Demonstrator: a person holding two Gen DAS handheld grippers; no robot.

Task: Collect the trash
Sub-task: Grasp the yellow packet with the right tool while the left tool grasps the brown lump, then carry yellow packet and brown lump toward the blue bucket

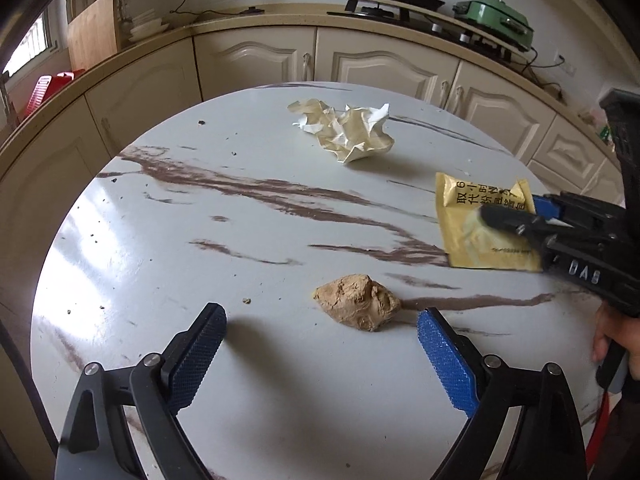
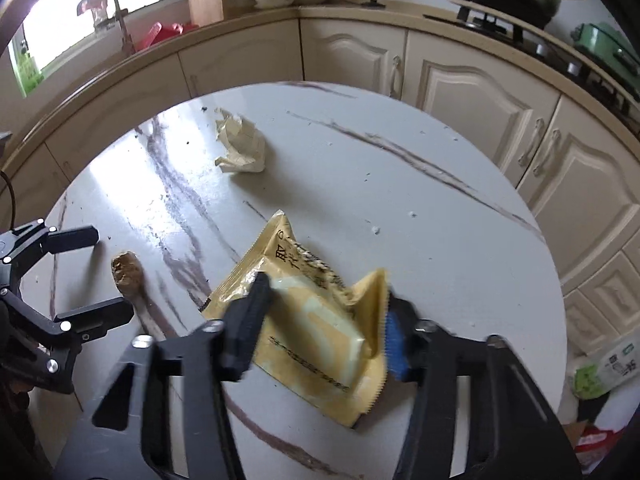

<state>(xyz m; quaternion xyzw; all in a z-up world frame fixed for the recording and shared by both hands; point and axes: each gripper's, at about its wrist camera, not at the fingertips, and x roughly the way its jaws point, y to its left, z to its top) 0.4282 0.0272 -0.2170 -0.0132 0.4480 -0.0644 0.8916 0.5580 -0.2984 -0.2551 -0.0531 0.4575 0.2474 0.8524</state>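
Right gripper clamped on the yellow packet near the tabletop's right edge. Left gripper, jaws wide apart, beside the brown lump. Crumpled paper near the far edge.

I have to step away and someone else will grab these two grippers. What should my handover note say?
Right gripper: jaws closed on the yellow packet, which buckles between them, still on the table.
Left gripper: open, empty, with the brown lump just ahead of its jaws.
Crumpled paper: untouched at the far side.
Done: nothing binned yet.
Left: all three pieces.
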